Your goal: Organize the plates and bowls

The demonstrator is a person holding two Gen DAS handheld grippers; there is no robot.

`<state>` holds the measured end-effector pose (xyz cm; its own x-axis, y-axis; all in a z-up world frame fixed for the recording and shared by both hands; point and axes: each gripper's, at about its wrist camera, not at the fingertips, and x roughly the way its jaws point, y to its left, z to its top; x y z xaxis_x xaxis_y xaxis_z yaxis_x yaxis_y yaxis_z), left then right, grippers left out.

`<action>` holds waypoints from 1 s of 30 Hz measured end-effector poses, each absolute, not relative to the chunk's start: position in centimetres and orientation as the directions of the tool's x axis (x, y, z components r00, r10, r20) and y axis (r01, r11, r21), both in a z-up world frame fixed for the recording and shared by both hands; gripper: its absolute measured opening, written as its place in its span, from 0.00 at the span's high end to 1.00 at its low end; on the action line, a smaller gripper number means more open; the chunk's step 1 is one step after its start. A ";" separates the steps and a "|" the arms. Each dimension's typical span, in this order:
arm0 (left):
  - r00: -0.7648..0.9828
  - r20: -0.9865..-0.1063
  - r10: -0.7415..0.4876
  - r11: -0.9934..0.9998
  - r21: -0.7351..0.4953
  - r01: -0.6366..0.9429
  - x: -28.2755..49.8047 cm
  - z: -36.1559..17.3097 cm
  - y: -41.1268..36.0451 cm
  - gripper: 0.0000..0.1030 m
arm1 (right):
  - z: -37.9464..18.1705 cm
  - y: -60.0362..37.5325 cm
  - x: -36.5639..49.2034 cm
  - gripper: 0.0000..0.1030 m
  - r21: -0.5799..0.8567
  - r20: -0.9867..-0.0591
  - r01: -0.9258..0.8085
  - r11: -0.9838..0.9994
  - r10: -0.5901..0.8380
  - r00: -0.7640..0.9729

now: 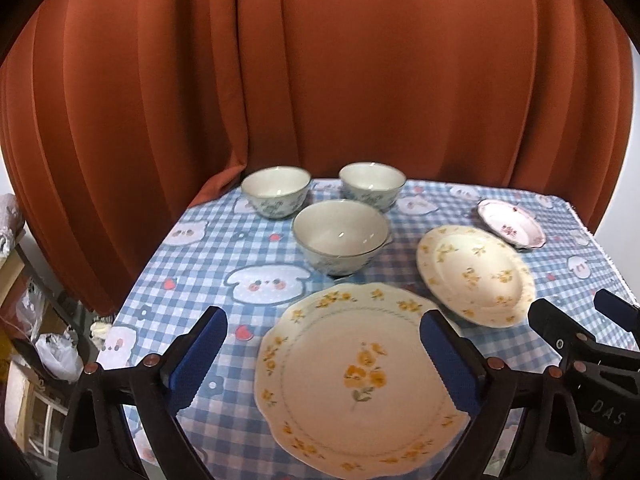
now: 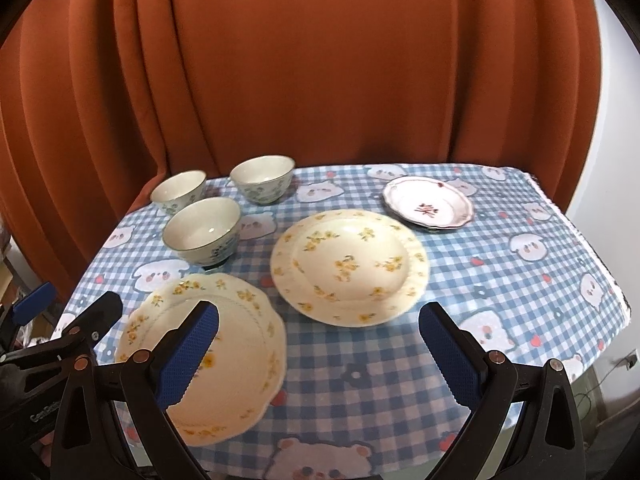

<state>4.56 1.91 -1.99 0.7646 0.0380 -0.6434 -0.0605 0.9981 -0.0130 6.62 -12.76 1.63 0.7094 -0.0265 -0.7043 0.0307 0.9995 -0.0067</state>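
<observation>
A large scalloped yellow-flower plate [image 1: 360,376] lies at the table's near edge; it also shows in the right wrist view [image 2: 236,344]. A deep yellow-flower plate [image 1: 476,274] [image 2: 350,266] lies right of it. A small pink-flower plate [image 1: 512,224] [image 2: 428,204] sits far right. Three floral bowls stand at the back left: a larger one [image 1: 340,238] [image 2: 202,230] in front, two smaller ones [image 1: 276,190] [image 1: 372,184] behind. My left gripper [image 1: 324,360] is open and empty above the large plate. My right gripper [image 2: 318,356] is open and empty above the cloth between the two yellow plates.
The table has a blue checked cloth [image 2: 500,280] with bear prints. An orange curtain [image 1: 320,80] hangs close behind it. Clutter and bags [image 1: 56,352] sit off the left edge. The table's right edge [image 2: 592,248] drops away to the floor.
</observation>
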 end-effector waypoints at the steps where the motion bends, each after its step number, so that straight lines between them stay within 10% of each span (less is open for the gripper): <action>1: 0.755 -0.655 0.038 0.998 -0.015 -0.063 5.0 -2.2 2.3 0.06 | 1.4 -12.4 7.0 0.02 -0.010 -0.713 0.027 1.000 -0.026 0.701; 30: 0.424 -0.905 -0.041 0.998 -0.057 -0.025 12.5 -12.8 5.8 0.21 | -10.4 -8.0 14.7 0.16 0.017 -0.932 0.062 0.998 -0.006 0.364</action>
